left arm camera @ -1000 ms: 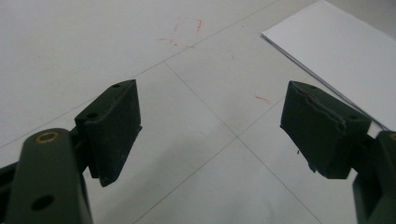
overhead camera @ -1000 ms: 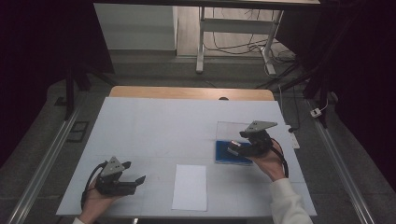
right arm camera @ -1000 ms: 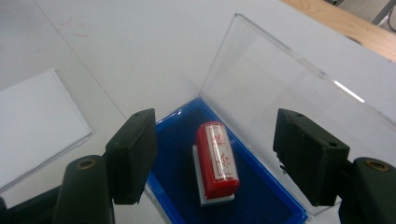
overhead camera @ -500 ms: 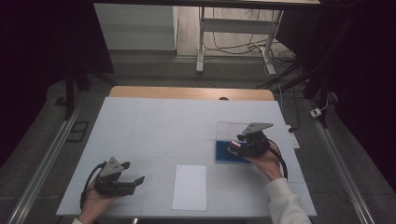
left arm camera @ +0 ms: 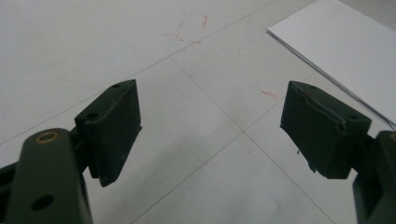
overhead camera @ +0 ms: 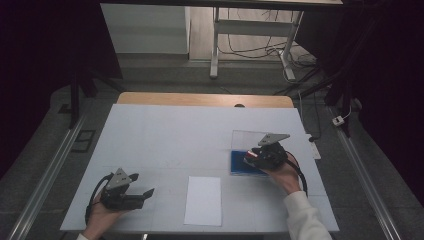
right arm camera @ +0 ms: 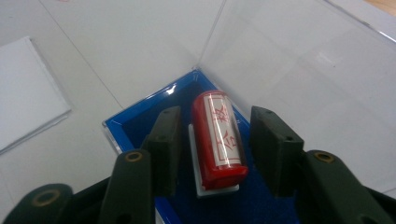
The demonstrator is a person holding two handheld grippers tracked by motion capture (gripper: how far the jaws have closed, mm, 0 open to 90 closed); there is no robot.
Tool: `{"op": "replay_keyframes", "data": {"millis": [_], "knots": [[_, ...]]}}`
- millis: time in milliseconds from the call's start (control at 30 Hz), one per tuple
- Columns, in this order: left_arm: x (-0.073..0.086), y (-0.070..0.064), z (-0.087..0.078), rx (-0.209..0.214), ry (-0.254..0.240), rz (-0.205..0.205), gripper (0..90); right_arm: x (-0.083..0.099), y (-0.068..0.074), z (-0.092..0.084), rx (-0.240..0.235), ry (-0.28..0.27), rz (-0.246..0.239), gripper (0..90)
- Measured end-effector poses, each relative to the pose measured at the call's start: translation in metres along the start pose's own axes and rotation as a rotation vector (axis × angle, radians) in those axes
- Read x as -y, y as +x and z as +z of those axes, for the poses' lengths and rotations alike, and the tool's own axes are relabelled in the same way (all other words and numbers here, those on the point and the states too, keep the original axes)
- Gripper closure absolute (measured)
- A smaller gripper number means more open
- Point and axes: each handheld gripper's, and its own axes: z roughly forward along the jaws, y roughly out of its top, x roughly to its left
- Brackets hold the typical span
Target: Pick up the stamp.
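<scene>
A red cylindrical stamp with white characters lies on a white holder inside a blue-lined box. The box's clear lid stands raised behind it. My right gripper reaches into the box with one jaw on each side of the stamp. Its jaws have just been closing, and a gap still shows at each pad. From above, that gripper sits over the blue box at the right. My left gripper rests open near the front left, and nothing lies between its fingers.
A white sheet of paper lies at the front middle of the white table top. Faint red pen marks show on the surface ahead of the left gripper. Dark floor, cables and table legs lie beyond the far edge.
The right gripper has sunk slightly into the blue box and its jaws have narrowed around the red stamp. The left gripper has stayed put.
</scene>
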Motion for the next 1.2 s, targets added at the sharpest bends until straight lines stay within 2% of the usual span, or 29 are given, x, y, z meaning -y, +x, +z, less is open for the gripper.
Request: {"op": "replay_keyframes", "data": {"millis": [200,400,800,933,1200], "knots": [[0.000,0.001,0.000,0.000,0.002,0.000,20.6,0.001,-0.001,0.001,-0.002,0.011,-0.010,63.8],[0.000,0.001,0.000,-0.003,0.004,0.001,20.6,0.001,-0.001,0.000,-0.007,0.008,-0.022,68.5],[0.000,0.001,0.000,-0.002,0.003,0.000,20.6,0.000,0.001,-0.001,0.017,-0.001,-0.041,70.2],[0.000,0.001,-0.001,-0.009,0.000,-0.007,20.2,0.000,0.000,-0.004,0.014,-0.029,-0.015,70.3],[0.001,0.001,-0.001,-0.009,-0.001,-0.008,20.3,-0.002,0.001,-0.012,0.023,-0.065,-0.016,70.4]]}}
